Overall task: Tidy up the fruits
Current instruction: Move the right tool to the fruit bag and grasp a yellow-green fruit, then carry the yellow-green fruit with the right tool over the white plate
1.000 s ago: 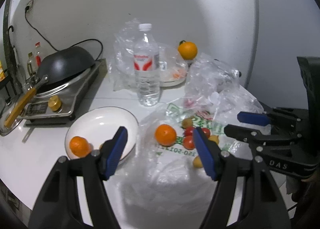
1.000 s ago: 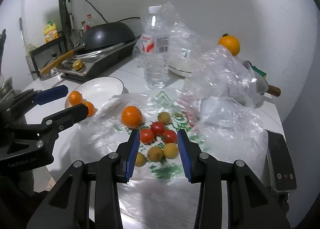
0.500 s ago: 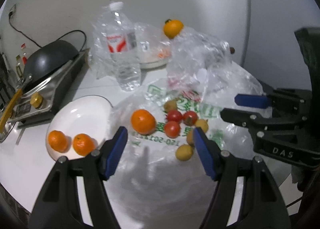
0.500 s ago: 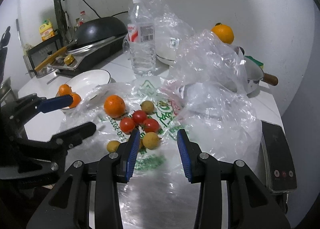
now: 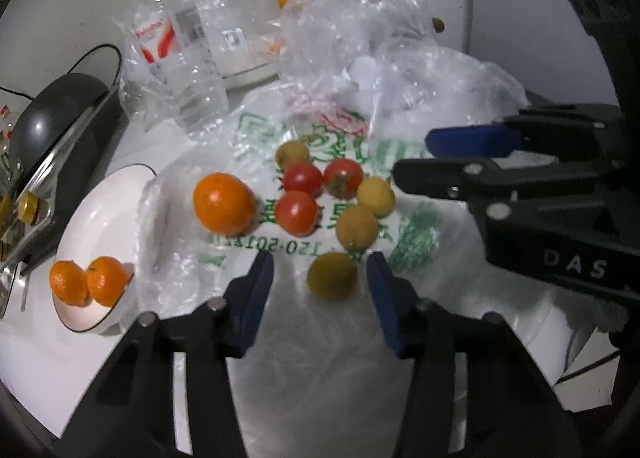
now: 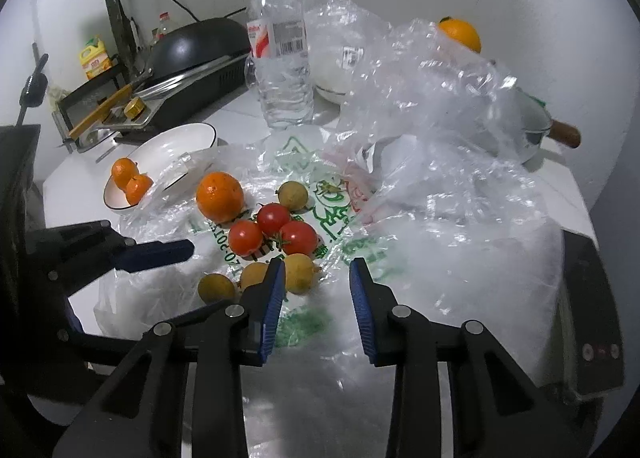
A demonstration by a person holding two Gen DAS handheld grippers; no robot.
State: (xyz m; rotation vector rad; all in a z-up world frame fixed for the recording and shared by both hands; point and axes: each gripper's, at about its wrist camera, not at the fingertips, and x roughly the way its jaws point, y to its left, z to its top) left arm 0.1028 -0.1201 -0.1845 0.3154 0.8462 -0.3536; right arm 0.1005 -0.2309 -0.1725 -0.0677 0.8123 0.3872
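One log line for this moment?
left tool: open, around small yellow-brown round fruit | right tool: open, empty | white round plate: two small oranges

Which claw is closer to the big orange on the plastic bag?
Left. The left gripper hangs open just in front of the big orange. The right gripper, also open, sits farther off, past the red tomatoes.

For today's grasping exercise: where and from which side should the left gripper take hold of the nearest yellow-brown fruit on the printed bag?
Grip the nearest yellow-brown fruit across its widest middle. It is small and round, with no handle. The open left gripper already frames it, so come straight forward from the near side; a neighbouring fruit crowds the far side.
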